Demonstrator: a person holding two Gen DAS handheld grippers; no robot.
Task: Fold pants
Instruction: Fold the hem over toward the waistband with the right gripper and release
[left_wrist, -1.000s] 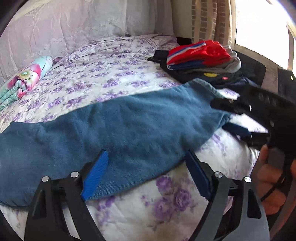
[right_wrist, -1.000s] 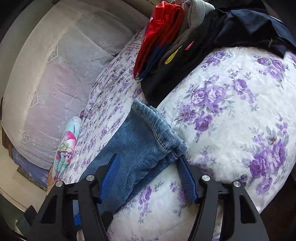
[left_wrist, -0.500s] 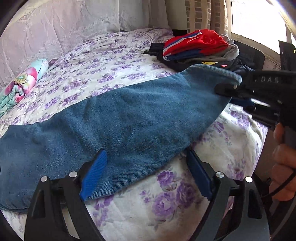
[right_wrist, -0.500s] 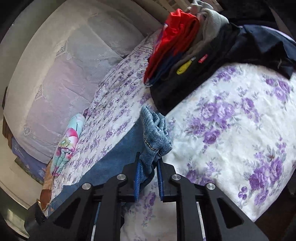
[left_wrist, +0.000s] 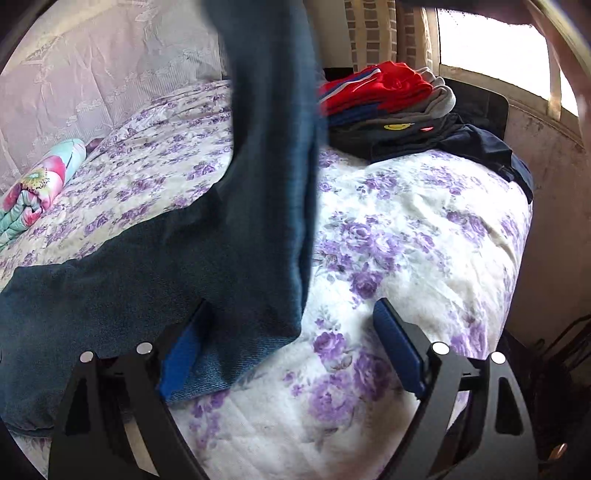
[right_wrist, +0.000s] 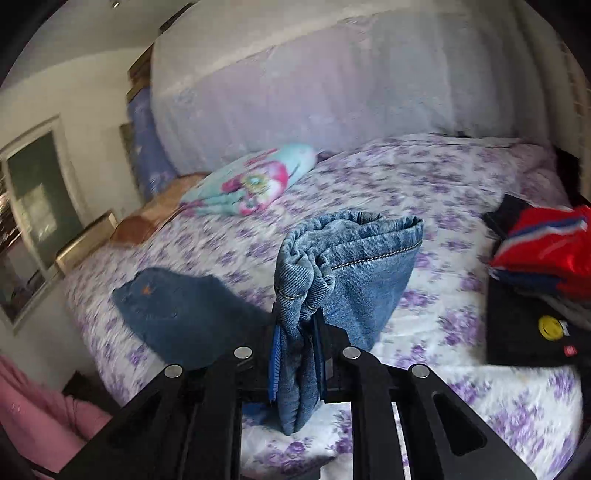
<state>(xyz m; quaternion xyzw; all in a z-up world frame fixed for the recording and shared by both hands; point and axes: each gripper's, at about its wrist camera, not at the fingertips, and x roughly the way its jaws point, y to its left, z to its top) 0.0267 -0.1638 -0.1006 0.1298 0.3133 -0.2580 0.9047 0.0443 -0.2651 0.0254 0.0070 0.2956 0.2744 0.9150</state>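
Note:
Blue jeans (left_wrist: 155, 280) lie across the floral bed (left_wrist: 406, 236); their leg end (left_wrist: 273, 110) rises steeply out of the top of the left wrist view. My right gripper (right_wrist: 298, 354) is shut on the bunched hem of the jeans (right_wrist: 343, 254), held up above the bed in the right wrist view. The waist part (right_wrist: 177, 306) still rests flat on the bedspread. My left gripper (left_wrist: 291, 350) stands open low over the near bed edge. Its left pad (left_wrist: 181, 354) sits over the denim's lower edge and its right pad (left_wrist: 397, 350) over bare quilt.
A stack of folded clothes (left_wrist: 388, 99), red on top over grey and black, sits at the bed's far right corner. A rolled floral blanket (left_wrist: 33, 188) lies at the far left by the headboard (right_wrist: 332, 81). A window (left_wrist: 491, 44) is beyond.
The right gripper closed on the jeans' hem, rolled upright and lifted it high, so the leg now hangs up across the left wrist view. The left gripper stayed put and open.

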